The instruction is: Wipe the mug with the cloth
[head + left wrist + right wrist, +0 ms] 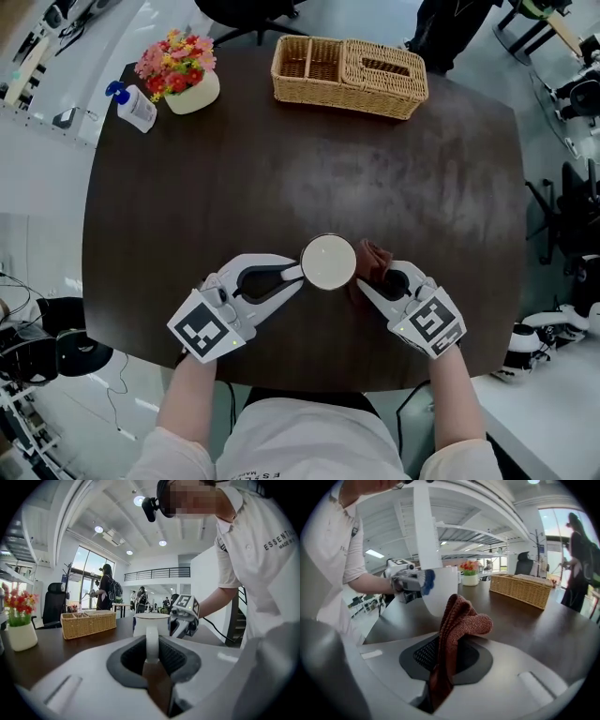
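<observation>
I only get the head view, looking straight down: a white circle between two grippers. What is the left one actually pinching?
Observer: The left gripper view shows it. The left gripper is shut on the handle of the mug, a thin upright white strip.
Visitor: And that reddish lump on the right?
Observer: A rust-red knitted cloth, clamped in the right gripper, with its folded top standing above the jaws.
Visitor: Is anyone else around?
Observer: Yes, a person with a backpack stands by the tall window.
</observation>
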`<control>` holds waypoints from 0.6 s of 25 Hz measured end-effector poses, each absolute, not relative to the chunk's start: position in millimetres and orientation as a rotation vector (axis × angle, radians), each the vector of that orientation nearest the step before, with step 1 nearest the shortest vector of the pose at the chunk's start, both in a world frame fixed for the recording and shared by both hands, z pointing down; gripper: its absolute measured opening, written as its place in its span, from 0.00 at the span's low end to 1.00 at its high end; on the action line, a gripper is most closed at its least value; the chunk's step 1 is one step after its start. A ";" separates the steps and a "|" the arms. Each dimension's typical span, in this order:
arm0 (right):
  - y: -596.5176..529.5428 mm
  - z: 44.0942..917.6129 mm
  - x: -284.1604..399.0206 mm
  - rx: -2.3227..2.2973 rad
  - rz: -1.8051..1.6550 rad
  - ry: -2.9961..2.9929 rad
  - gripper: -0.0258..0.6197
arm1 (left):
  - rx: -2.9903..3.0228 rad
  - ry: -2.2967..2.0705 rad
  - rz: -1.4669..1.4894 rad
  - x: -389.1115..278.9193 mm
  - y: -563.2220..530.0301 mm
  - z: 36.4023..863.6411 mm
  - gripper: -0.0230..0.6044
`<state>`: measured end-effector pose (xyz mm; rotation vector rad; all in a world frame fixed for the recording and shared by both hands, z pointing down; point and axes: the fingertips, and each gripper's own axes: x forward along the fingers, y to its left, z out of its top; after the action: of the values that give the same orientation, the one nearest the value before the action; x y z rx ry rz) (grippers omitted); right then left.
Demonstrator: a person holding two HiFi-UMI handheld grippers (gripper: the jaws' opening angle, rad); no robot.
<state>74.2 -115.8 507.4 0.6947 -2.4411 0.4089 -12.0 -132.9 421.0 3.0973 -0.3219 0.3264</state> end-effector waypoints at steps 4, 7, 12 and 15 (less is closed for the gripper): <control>-144.0 493.3 72.2 0.948 0.598 -2.513 0.17 | 3.075 -0.317 0.249 -4.2 -137.7 388.0 0.15; -149.9 474.3 53.2 0.969 0.660 -2.624 0.17 | 2.956 -0.355 0.175 -1.6 -140.4 373.6 0.15; -147.2 444.8 32.8 0.929 0.634 -2.769 0.17 | 2.950 -0.353 0.126 0.9 -143.9 361.0 0.15; -139.8 437.1 24.1 0.848 0.623 -2.823 0.17 | 2.950 -0.350 0.092 -2.2 -146.2 357.0 0.15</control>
<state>24.1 -139.8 437.1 0.8476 -2.8230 0.6229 -2.2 -146.2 357.0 2.9502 -0.3497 0.0915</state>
